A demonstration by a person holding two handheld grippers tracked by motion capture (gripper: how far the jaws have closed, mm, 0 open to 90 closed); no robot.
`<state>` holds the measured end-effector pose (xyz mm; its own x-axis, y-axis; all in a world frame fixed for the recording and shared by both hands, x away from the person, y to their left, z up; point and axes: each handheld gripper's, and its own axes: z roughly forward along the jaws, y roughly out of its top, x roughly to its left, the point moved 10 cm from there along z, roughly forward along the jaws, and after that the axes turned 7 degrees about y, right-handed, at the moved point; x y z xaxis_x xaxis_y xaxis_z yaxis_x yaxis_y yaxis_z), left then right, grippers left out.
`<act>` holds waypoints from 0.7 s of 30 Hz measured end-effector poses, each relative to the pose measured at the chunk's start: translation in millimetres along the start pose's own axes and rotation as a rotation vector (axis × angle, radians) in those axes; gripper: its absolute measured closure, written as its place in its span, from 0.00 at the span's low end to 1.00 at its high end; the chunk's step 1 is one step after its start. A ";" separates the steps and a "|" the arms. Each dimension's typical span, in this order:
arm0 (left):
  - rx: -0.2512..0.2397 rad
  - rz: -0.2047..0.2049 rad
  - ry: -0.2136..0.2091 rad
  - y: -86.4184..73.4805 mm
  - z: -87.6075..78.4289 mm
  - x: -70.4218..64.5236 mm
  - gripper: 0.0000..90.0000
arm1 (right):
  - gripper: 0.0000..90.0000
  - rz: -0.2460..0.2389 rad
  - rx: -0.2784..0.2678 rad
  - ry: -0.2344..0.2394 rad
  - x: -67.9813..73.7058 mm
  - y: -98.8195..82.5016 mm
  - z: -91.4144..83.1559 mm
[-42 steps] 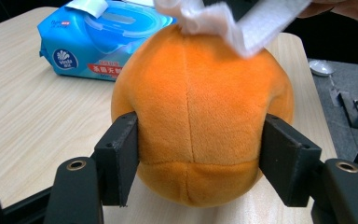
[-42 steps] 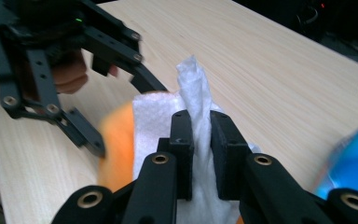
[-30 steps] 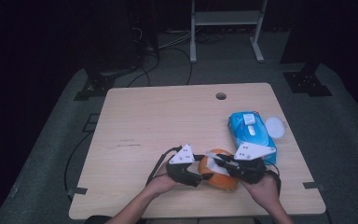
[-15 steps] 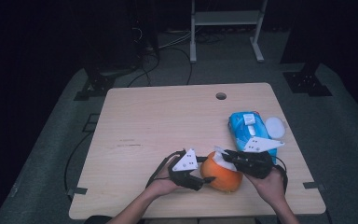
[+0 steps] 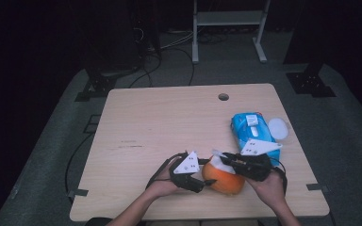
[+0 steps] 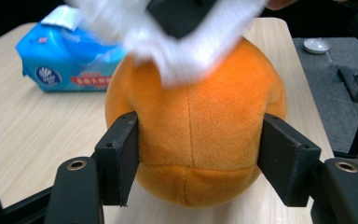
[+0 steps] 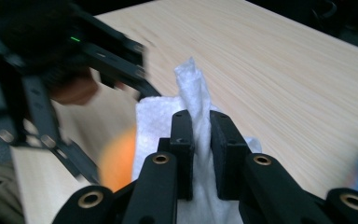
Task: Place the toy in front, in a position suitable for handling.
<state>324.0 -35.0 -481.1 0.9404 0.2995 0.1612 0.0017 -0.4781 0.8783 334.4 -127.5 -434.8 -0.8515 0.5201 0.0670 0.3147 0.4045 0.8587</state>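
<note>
An orange plush ball (image 5: 224,179) rests on the table near its front edge. My left gripper (image 5: 207,181) is shut on it, with the black jaws pressing its two sides (image 6: 200,158), and they have just closed in a little further. My right gripper (image 5: 219,160) comes in from the right over the ball, shut on a white wipe (image 7: 191,88). The wipe (image 6: 186,46) lies against the top of the orange ball (image 6: 200,126) and looks blurred. In the right gripper view the left gripper (image 7: 74,70) shows beyond the wipe, with a patch of the orange ball (image 7: 119,158) beneath.
A blue pack of wipes (image 5: 254,129) lies just behind my right hand, with a round white lid (image 5: 278,128) beside it near the table's right edge. The wooden table (image 5: 169,122) has a cable hole (image 5: 223,97) at the back. Floor cables and stands lie beyond.
The right gripper with the wipe has shifted slightly across the top of the orange ball, and more of the ball shows now. The left hand has stayed in place.
</note>
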 end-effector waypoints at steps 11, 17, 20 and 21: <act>-0.008 -0.122 -0.029 3.2 -4.1 9.4 0.17 | 0.88 0.062 -0.003 -0.015 -11.1 -11.8 3.8; 0.005 -0.069 -0.010 -2.8 -2.1 7.3 0.29 | 0.88 0.004 0.026 -0.002 4.0 -8.4 15.9; 0.024 -0.101 0.000 -9.8 -4.0 16.6 0.31 | 0.88 0.020 0.031 -0.003 -2.1 -12.0 13.6; 0.026 -0.123 -0.003 -12.4 -4.8 19.6 0.31 | 0.88 0.020 0.038 -0.016 -5.2 -14.1 12.5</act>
<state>340.8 -19.2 -486.6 0.9337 0.3543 0.0518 0.1256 -0.4596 0.8792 339.7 -126.5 -453.6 -0.8381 0.5401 0.0762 0.3478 0.4215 0.8375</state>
